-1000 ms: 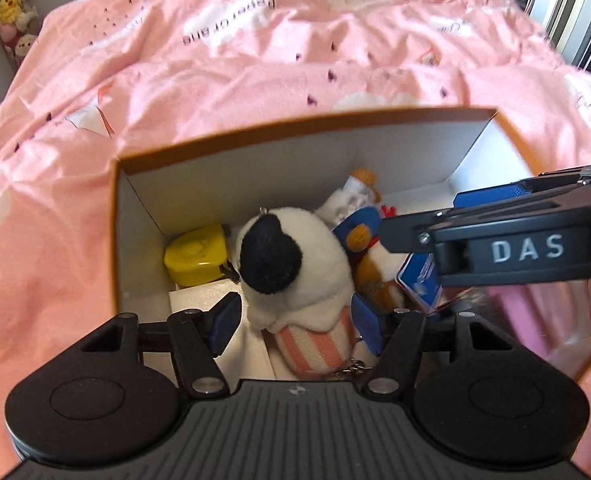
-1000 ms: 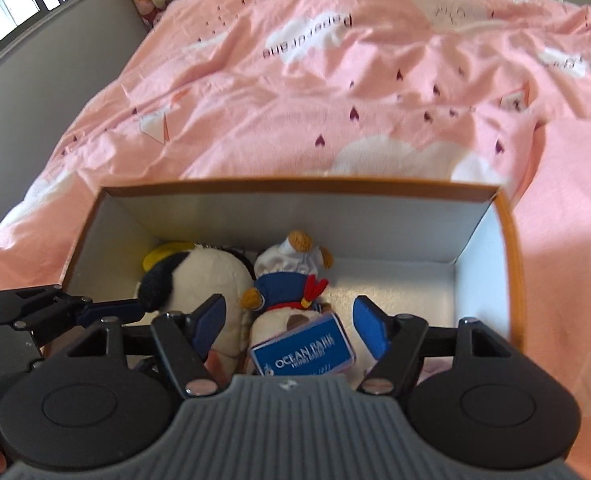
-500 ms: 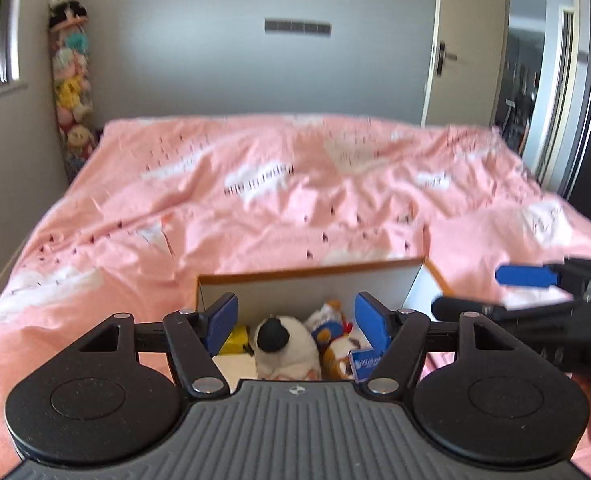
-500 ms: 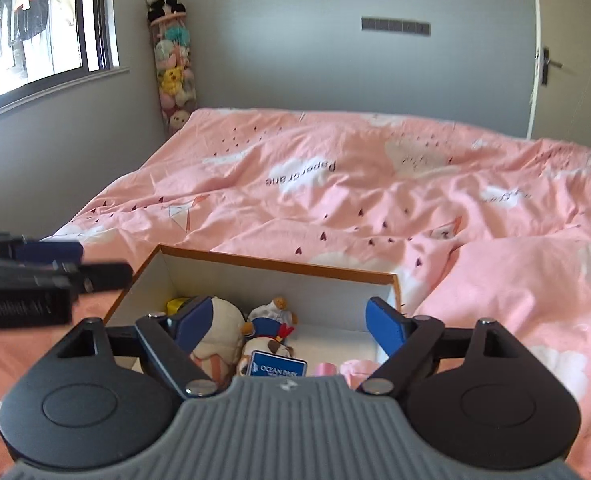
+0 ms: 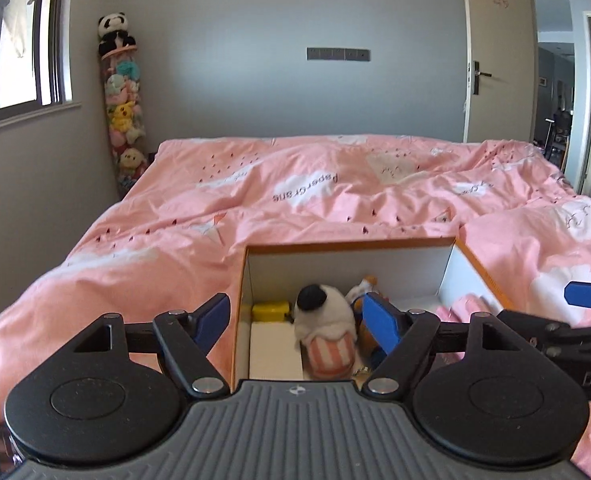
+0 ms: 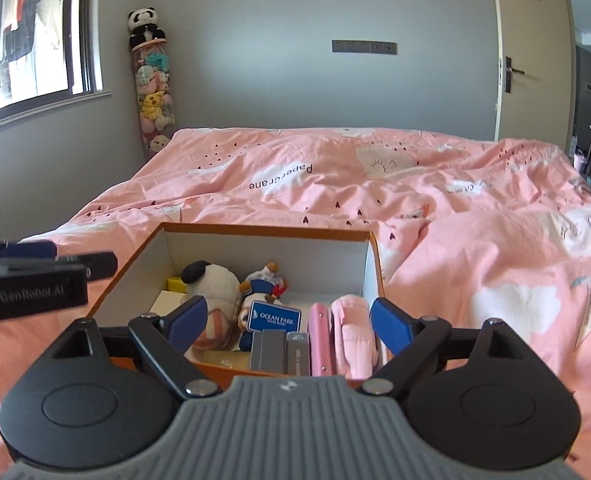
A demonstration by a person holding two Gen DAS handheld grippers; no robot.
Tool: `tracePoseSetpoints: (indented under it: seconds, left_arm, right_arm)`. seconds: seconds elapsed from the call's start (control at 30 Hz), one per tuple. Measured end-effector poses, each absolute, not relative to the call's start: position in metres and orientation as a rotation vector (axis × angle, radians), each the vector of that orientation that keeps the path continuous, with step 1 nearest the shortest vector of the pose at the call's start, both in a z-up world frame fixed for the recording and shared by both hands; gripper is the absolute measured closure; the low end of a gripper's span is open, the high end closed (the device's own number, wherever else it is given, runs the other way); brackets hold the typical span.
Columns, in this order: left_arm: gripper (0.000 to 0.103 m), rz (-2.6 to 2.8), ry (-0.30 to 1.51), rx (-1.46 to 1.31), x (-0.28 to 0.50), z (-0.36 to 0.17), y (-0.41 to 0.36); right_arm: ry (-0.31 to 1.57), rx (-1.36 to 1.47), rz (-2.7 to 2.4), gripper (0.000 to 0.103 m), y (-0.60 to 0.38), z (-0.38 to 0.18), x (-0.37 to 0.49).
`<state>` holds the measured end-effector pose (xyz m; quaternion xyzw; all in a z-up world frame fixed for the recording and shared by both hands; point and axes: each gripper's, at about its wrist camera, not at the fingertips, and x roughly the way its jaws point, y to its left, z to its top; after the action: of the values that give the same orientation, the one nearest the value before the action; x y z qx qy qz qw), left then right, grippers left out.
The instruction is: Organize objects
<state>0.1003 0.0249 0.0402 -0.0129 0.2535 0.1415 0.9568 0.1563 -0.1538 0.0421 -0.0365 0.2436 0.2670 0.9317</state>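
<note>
Grey walls, window at left w/ daylight, pink-quilted bed, door at right.

Soft window daylight, fisheye-bent edges, mild blur

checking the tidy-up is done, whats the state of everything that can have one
box: lid off, open on the bed
white plush: upright inside the box
pink cloth: folded, inside the box
door: open
left gripper: jaws opening, nothing between them
right gripper: jaws opening, nothing between them
</note>
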Motion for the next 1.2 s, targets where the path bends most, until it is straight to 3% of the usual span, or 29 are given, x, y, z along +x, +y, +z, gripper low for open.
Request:
tracePoseSetpoints:
  seconds: [0.43, 1.2]
  left_arm:
    - [0.014, 0.274, 0.642, 0.010, 0.100, -0.008, 0.018]
    - [0.013, 0.287, 0.663, 0.015, 0.100, -0.013, 0.019]
  right_arm:
    - [0.530, -0.117, 0.498, 0.013, -0.146, -0.002, 0.158]
    - [0.569, -0.139, 0.508, 0.013, -0.142, -0.013, 0.163]
